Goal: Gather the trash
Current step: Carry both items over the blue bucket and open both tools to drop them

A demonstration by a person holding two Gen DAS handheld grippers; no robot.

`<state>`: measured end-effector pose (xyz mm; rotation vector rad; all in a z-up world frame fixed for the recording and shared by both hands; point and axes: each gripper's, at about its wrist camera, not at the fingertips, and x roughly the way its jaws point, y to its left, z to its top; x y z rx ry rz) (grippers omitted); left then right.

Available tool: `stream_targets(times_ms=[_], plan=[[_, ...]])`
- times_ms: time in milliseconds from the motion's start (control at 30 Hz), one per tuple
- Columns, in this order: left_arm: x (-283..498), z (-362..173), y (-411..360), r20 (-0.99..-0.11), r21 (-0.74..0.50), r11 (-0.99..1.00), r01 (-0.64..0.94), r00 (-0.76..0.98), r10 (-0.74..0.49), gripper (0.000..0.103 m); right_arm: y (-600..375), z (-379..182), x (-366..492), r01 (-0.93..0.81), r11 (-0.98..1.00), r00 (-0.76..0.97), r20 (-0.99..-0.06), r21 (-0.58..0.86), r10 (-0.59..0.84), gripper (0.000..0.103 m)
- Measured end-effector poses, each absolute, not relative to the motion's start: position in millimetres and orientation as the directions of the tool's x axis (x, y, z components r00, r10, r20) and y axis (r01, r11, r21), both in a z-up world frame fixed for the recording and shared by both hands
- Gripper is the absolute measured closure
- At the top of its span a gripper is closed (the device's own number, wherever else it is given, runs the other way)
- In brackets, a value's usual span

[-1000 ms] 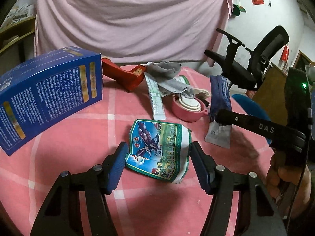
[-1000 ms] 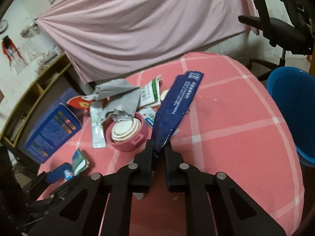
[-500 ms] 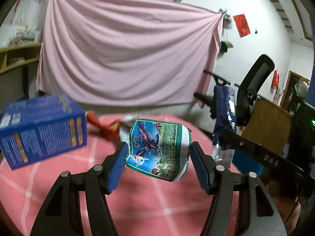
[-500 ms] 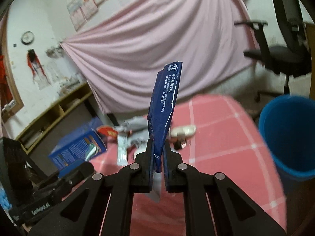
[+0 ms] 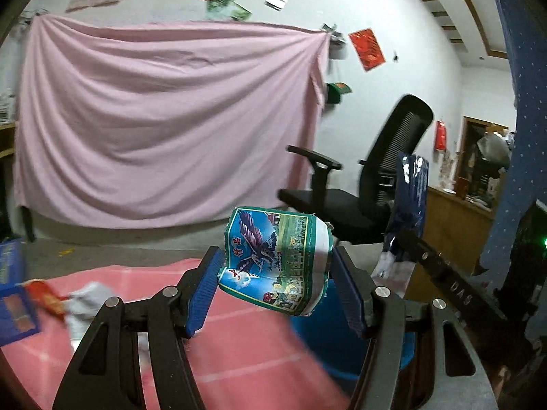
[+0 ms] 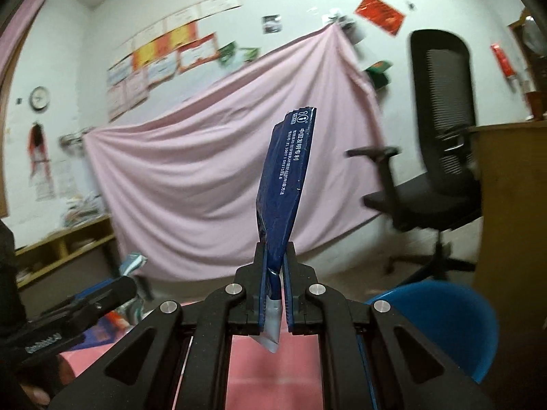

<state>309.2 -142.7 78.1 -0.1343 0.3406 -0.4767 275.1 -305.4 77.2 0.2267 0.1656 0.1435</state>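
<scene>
In the left wrist view, the left tool (image 5: 275, 285) pinched a crumpled green wrapper (image 5: 277, 261) printed with an eagle, its blue pads pressed against both sides, and held it in the air above the pink checked table (image 5: 239, 358). Just behind and below the wrapper sat a blue bin (image 5: 345, 352), partly hidden by the tool. To the right, the right tool (image 5: 403, 239) reached in holding a dark blue packet (image 5: 410, 198) upright. A blurred blue box (image 5: 13, 300), a red wrapper (image 5: 44, 295) and a grey wrapper (image 5: 87, 300) lay on the table at the far left. A pink sheet (image 5: 164, 119) hung on the wall, and a black office chair (image 5: 369, 191) stood behind. In the right wrist view, the right tool (image 6: 274, 290) was pressed together on the lower part of the dark blue packet (image 6: 285, 184), which stood up nearly vertical with its silver end poking out below the pads. The blue bin (image 6: 451, 321) stood at the lower right, beside the table (image 6: 273, 369). The left tool (image 6: 102, 290) showed at the left edge, with the green wrapper (image 6: 133, 263) visible just beyond it.
</scene>
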Motion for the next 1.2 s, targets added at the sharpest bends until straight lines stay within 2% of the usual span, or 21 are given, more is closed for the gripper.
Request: stream_targets(times_ms=[100, 267, 500, 667, 967, 1133, 1200], plan=[[326, 78, -177, -0.309, -0.213, 0.861, 0.461, 0.805, -0.507, 0.044, -337, 71, 283, -0.061, 0.964, 0.982, -0.158, 0.257, 0.105, 0.097], [355, 60, -227, -0.391, -0.250, 0.841, 0.480, 0.745, -0.541, 0.044, -387, 49, 285, 0.043, 0.958, 0.976, -0.215, 0.283, 0.020, 0.096], [392, 33, -274, -0.545, -0.268, 0.845, 0.463, 0.651, -0.529, 0.044, -426, 21, 298, 0.103, 0.950, 0.937, -0.349, 0.294, 0.006, 0.096], [400, 22, -293, -0.613, -0.260, 0.852, 0.454, 0.605, -0.509, 0.043, -444, 0, 302, 0.117, 0.939, 0.903, -0.428, 0.324, 0.035, 0.095], [396, 13, -292, -0.647, -0.259, 0.858, 0.444, 0.580, -0.496, 0.038, -455, -17, 306, 0.126, 0.924, 0.856, -0.510, 0.362, 0.083, 0.094], [394, 11, -285, -0.650, -0.266, 0.862, 0.431, 0.581, -0.491, 0.036, -458, -16, 304, 0.129, 0.920, 0.857, -0.508, 0.371, 0.085, 0.085], [392, 11, -280, -0.650, -0.268, 0.864, 0.426, 0.581, -0.489, 0.036, -458, -14, 303, 0.129, 0.918, 0.861, -0.501, 0.374, 0.083, 0.076]])
